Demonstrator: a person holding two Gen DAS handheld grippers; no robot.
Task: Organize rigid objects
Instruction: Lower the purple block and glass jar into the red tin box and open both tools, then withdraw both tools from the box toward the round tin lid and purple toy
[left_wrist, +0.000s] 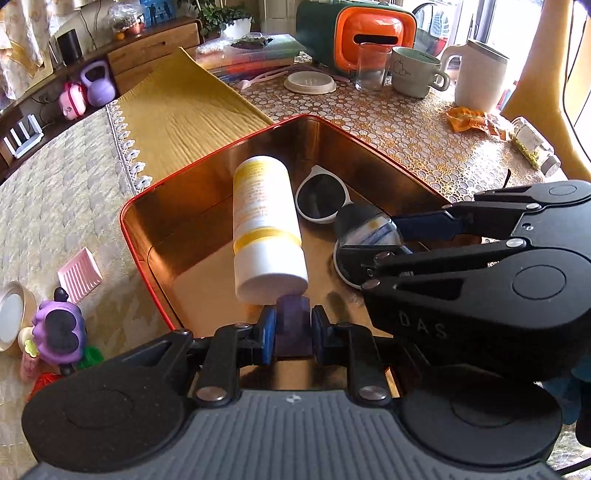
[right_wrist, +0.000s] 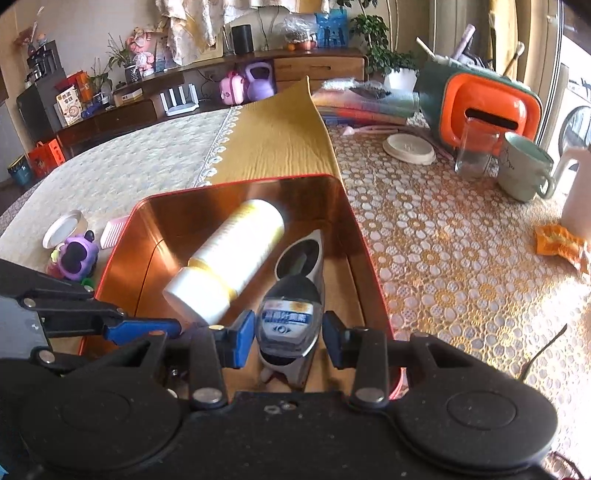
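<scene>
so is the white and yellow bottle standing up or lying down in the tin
Lying down: the white and yellow bottle rests on its side on the floor of the red-rimmed tin, beside the sunglasses.

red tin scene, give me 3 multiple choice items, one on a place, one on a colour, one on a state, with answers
1. Where does the white and yellow bottle lie?
A. inside the red tin
B. on the lace tablecloth beside the mug
C. on the wooden sideboard

2. What colour is the frame of the sunglasses in the tin?
A. black
B. white
C. purple

3. How does the left gripper stand?
A. wide open with nothing between its pads
B. shut on a small dark purple block
C. shut on the glass tumbler

Answers:
1 A, the bottle lies on its side on the tin's gold floor.
2 B, a white rim surrounds the dark lenses.
3 B, both blue pads press the block's sides in the left wrist view.
</scene>
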